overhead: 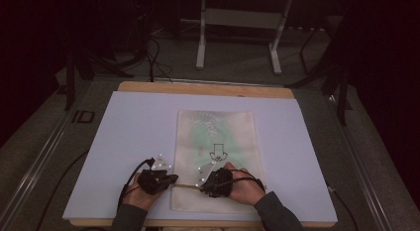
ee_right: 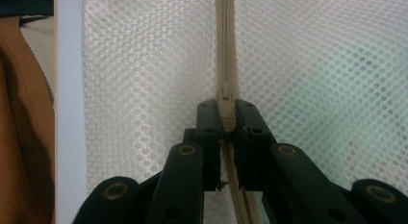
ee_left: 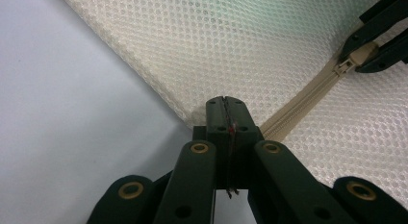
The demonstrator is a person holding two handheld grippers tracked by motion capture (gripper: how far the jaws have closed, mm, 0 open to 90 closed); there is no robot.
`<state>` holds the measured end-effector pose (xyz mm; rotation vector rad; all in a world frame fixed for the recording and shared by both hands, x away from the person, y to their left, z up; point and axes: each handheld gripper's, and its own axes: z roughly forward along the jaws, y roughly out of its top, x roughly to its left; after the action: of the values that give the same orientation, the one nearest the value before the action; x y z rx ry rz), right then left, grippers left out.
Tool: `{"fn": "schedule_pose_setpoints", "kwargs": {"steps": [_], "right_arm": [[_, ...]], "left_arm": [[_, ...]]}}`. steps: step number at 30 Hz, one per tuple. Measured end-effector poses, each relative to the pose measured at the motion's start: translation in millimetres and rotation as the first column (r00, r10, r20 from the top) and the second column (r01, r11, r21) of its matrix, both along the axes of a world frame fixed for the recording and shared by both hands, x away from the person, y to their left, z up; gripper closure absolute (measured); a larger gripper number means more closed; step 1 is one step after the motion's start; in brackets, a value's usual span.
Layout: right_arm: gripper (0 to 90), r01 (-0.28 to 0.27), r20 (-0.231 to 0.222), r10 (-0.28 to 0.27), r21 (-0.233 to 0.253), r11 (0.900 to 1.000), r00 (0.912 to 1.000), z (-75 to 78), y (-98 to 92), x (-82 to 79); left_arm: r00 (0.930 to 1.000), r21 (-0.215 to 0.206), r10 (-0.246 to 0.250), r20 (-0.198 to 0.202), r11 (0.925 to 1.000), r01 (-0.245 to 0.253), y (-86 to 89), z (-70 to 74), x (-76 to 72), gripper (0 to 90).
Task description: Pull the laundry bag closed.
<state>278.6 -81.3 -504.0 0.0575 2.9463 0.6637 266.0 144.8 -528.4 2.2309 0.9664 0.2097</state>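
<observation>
In the high view, one cream mesh bag (overhead: 216, 156) is seen lying flat on the white tabletop (overhead: 129, 142), reaching from the middle of it to the near edge. Two grippers are counted at the bag's near end: the left gripper (overhead: 172, 179) is held at the bag's left edge, and the right gripper (overhead: 201, 185) is set over the bag, near the left one.

In the left gripper view, its two fingers (ee_left: 217, 119) are seen pressed together on the bag's edge, at the end of one beige zipper (ee_left: 308, 92). One zipper pull (ee_left: 347, 65) is seen farther off, clamped by the other gripper.

In the right gripper view, the pull (ee_right: 225, 114) is gripped between its two fingers (ee_right: 208, 119), on the zipper line.
</observation>
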Motion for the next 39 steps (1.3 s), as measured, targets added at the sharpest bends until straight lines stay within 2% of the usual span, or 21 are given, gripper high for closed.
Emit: {"fn": "schedule_pose_setpoints", "kwargs": {"steps": [16,31,39], "right_arm": [[82.2,0.004,-0.003,-0.004,-0.012,1.0,1.0,0.1,-11.4,-1.2],[82.2,0.02,-0.014,-0.02,-0.001,1.0,0.9997,1.9,-21.5,-1.4],[82.3,0.033,-0.02,-0.033,0.001,0.999,0.9992,2.5,-33.2,-2.0]], "left_arm": [[1.0,-0.002,0.001,-0.002,1.0,-0.001,0.2,-0.1,0.1,89.5],[1.0,-0.006,0.002,-0.004,1.0,-0.002,0.3,-0.2,0.2,89.5],[1.0,-0.007,0.003,-0.003,1.0,-0.003,0.1,-0.3,0.2,89.6]]}}
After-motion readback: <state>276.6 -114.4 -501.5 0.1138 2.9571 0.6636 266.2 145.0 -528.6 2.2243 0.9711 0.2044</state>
